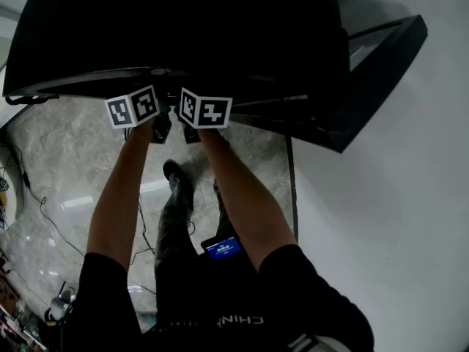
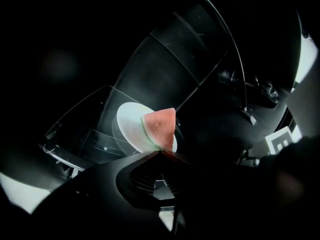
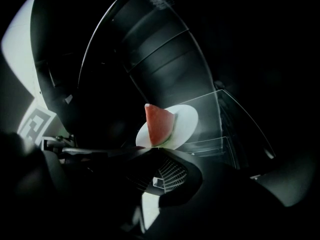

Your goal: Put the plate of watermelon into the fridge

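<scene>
One watermelon wedge (image 2: 160,127) on white plate (image 2: 129,121), fridge (image 1: 183,28) open

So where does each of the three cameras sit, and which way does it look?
Head view: on the person's head, looking steeply down; both forearms, legs and two marker cubes show, at the dark fridge.
Left gripper view: on the left tool, looking along its jaws at the plate and watermelon slice in the fridge.
Right gripper view: on the right tool, looking along its jaws into the fridge too.
Shared: both gripper views show the same plate and slice.
</scene>
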Motion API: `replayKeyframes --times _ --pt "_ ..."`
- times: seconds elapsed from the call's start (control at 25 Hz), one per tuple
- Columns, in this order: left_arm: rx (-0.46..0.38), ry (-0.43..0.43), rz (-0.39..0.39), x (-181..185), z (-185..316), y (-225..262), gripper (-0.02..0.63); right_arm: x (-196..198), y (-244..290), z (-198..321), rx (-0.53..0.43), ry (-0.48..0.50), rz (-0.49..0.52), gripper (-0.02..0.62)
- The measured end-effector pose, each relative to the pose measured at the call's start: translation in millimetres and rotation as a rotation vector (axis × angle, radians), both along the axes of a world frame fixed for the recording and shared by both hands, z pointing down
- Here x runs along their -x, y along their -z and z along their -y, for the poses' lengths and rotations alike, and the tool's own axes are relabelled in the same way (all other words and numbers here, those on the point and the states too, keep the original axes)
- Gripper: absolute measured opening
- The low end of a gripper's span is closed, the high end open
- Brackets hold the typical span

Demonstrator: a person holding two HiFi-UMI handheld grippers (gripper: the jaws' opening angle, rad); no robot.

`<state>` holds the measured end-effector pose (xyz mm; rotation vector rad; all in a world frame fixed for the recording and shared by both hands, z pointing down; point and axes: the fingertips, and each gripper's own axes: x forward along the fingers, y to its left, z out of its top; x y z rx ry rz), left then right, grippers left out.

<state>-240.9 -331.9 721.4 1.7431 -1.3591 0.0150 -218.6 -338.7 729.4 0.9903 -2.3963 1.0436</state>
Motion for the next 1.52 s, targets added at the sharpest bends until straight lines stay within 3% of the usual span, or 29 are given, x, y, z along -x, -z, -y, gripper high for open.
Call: replayKeyframes --times 0.56,0.76,0.96,1.2,1.52 --pt "0.051 -0.036 0.016 -12 -23 11 0.012 -17 21 -7 0.033 0.008 -0.019 0.015" --pt "0.006 -0.059 0.012 -14 -36 41 0.012 -18 53 -14 0.013 0.024 0.003 0.015" --pt "-0.02 -0.032 -0.04 -23 -56 76 0.012 -25 91 -32 0.027 0.017 0.038 0.015" --pt "-0.078 0.069 -0.161 -28 -81 124 0.012 -37 133 -56 0.062 -0.015 0.11 0.015" --pt "-0.158 0.124 -0.231 -35 -119 162 0.012 -66 168 -97 0.089 -0.043 0.208 0.015"
